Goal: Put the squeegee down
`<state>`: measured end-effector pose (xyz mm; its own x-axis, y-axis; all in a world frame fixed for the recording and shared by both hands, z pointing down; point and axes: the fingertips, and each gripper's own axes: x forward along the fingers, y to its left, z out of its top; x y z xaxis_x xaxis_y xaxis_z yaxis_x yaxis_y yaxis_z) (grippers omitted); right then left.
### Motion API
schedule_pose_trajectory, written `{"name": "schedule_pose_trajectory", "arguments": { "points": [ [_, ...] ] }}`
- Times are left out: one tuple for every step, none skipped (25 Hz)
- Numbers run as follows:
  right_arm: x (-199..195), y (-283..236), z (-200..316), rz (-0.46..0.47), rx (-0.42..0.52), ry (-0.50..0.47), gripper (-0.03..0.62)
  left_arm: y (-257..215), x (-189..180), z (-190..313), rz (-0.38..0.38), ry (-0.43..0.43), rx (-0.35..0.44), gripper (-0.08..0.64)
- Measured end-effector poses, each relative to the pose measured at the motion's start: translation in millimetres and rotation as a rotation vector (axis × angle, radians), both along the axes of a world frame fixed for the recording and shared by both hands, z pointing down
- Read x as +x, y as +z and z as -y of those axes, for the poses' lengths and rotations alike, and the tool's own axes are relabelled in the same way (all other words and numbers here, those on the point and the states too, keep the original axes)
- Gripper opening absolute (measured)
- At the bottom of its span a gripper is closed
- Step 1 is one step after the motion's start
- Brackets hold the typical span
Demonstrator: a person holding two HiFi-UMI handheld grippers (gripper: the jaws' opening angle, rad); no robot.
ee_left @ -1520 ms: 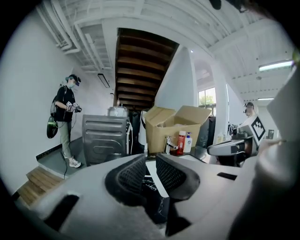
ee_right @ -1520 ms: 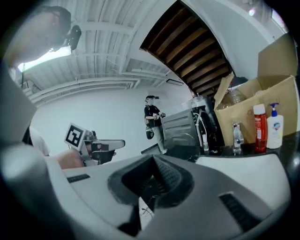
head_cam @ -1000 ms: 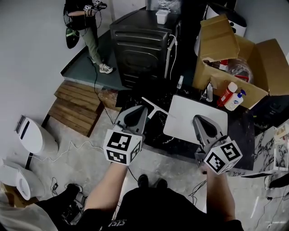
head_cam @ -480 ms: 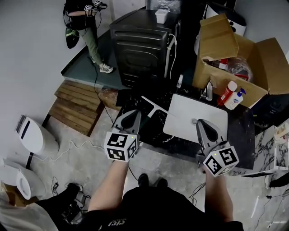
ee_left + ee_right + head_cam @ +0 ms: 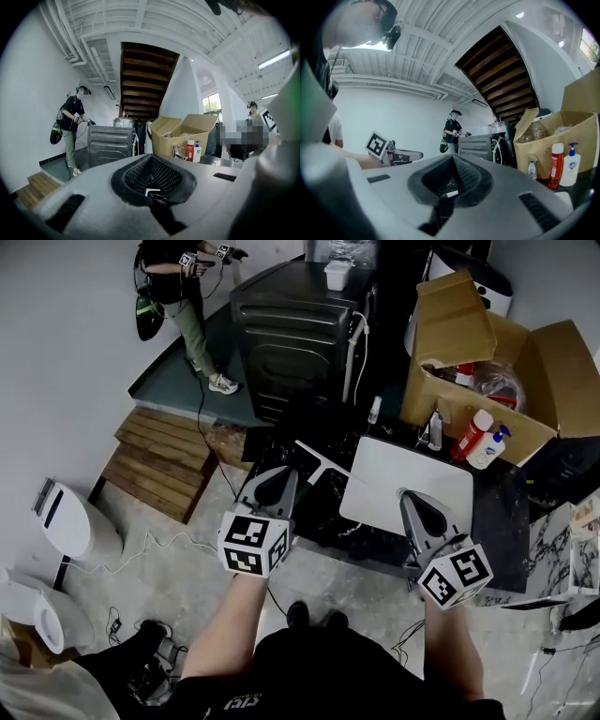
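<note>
A thin white T-shaped squeegee (image 5: 322,463) lies on the dark countertop (image 5: 323,512), between my left gripper and the white sink basin (image 5: 412,474). My left gripper (image 5: 279,474) hovers just left of the squeegee, not touching it. Its jaws are shut with nothing between them (image 5: 151,161). My right gripper (image 5: 406,495) is over the front edge of the basin, jaws together and empty (image 5: 452,164). Both point level toward the back of the room.
An open cardboard box (image 5: 487,362) stands at the back right with a red bottle (image 5: 473,435), a soap bottle (image 5: 491,448) and a faucet (image 5: 434,432) beside it. A dark metal cabinet (image 5: 295,329) stands behind the counter. A person (image 5: 183,296) stands far left by wooden steps (image 5: 159,465).
My left gripper has sunk a little toward the counter's front. The right gripper has barely shifted. The squeegee lies where it was.
</note>
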<state>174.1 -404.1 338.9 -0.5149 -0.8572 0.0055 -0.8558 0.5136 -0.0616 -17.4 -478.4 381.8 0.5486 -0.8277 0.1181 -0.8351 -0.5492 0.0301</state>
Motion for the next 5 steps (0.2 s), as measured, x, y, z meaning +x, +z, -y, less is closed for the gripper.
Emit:
{"name": "schedule_pose_trajectory", "arguments": {
  "points": [
    [-2.0,-0.7,-0.3,0.003,0.000,-0.006,0.003,-0.4,0.7,-0.5,0.001,0.003,0.000,0.009],
    [-3.8,-1.2,-0.6,0.005,-0.001,-0.012,0.003,-0.6,1.4,-0.8,0.001,0.005,-0.001,0.009],
    [-5.4,-1.6,-0.8,0.007,-0.001,-0.016,0.003,-0.8,1.8,-1.1,0.000,0.007,-0.002,0.009],
    [-6.9,-2.0,-1.0,0.009,-0.002,-0.021,0.003,-0.9,2.3,-1.4,0.000,0.009,-0.002,0.009],
    [-8.4,-2.3,-1.2,0.011,-0.003,-0.025,0.003,-1.1,2.6,-1.6,0.000,0.011,-0.003,0.009]
  ]
}}
